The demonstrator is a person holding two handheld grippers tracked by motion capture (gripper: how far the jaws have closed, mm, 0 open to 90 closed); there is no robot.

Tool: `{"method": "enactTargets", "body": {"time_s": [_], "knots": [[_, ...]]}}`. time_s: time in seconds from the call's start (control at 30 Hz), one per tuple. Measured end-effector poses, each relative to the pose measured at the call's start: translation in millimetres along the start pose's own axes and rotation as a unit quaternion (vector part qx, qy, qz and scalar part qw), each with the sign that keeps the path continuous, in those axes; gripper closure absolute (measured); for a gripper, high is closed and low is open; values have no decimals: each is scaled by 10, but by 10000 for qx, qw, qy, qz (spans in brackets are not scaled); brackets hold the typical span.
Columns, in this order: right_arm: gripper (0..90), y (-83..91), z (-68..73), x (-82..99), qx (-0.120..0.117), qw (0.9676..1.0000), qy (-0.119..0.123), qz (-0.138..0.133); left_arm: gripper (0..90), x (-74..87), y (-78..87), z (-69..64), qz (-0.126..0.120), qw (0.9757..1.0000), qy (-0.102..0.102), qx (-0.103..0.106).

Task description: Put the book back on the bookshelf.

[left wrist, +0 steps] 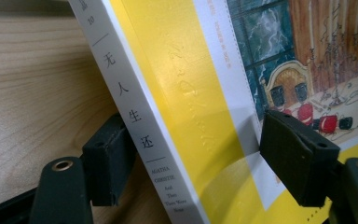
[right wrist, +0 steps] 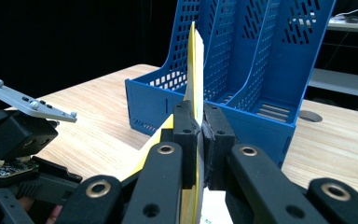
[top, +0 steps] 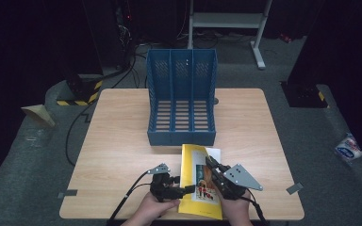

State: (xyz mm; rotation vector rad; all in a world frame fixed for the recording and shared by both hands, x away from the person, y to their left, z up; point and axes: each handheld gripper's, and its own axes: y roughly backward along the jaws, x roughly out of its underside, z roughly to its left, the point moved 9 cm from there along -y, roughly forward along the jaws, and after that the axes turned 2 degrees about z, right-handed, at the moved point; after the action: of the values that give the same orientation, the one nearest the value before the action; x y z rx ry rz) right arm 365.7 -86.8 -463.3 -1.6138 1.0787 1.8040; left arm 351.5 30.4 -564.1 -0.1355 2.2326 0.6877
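Yellow book (top: pixel 199 181) is lying tilted at desk (top: pixel 122 141) front edge, just in front of blue file rack (top: pixel 181 101). Right tool (right wrist: pixel 199 135) is clamping book's cover edge, jaws together on it. Left tool (left wrist: pixel 191 163) is straddling book's spine w/ jaws apart, not gripping.

Both hands enter from the near edge. Left gripper (top: pixel 185 189): fingers (left wrist: pixel 107 161) spread apart, one on either side of the book's (top: pixel 199 181) spine. Right gripper (top: pixel 212 165): fingers (right wrist: pixel 185 130) pressed together, clamping its cover edge.
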Motion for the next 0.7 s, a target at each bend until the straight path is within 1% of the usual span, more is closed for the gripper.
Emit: {"method": "enactTargets", "body": {"time_s": [0.07, 0.1, 0.17, 0.2, 0.23, 0.27, 0.3, 0.37, 0.47, 0.53, 0.63, 0.67, 0.7], "knots": [[854, 4, 0, -8, -3, 10000, -12, -8, 290, -5, 5, -9, -18, 10000, 16, 17], [853, 5, 2, -15, -1, 10000, -5, -27, 295, -8, 8, -6, -24, 10000, -35, 15], [854, 9, 3, -26, 1, 10000, 42, -48, 305, -17, 14, -10, -56, 10000, -46, 16], [854, 12, 10, -29, 0, 10000, 6, -45, 313, -23, 16, -15, -76, 10000, -24, 22], [854, 13, 10, -35, 2, 10000, 25, -57, 318, -26, 18, -17, -85, 10000, -10, 25], [854, 15, 11, -38, -1, 10000, 29, -55, 319, -35, 21, -2, -100, 9999, -43, -13], [853, 15, 14, -44, -5, 10000, 30, -67, 312, -44, 22, 5, -129, 9999, 8, -44], [853, 17, 12, -58, 0, 9999, 59, -102, 307, -60, 31, 19, -154, 9999, 29, -40], [853, 33, 18, -86, 2, 9999, 28, -134, 310, -73, 30, 15, -193, 9998, 5, -22], [853, 38, 17, -101, 6, 9999, 63, -161, 310, -78, 20, 12, -196, 9998, -12, -25], [853, 51, 9, -111, 29, 9998, 41, -188, 299, -88, 6, 8, -161, 9999, -1, -22], [853, 58, 5, -110, 35, 9998, 37, -191, 298, -94, 3, 3, -161, 9999, -28, -11], [853, 67, 4, -114, 41, 9998, 31, -211, 278, -97, 1, 2, -138, 9999, -70, -24]]}}
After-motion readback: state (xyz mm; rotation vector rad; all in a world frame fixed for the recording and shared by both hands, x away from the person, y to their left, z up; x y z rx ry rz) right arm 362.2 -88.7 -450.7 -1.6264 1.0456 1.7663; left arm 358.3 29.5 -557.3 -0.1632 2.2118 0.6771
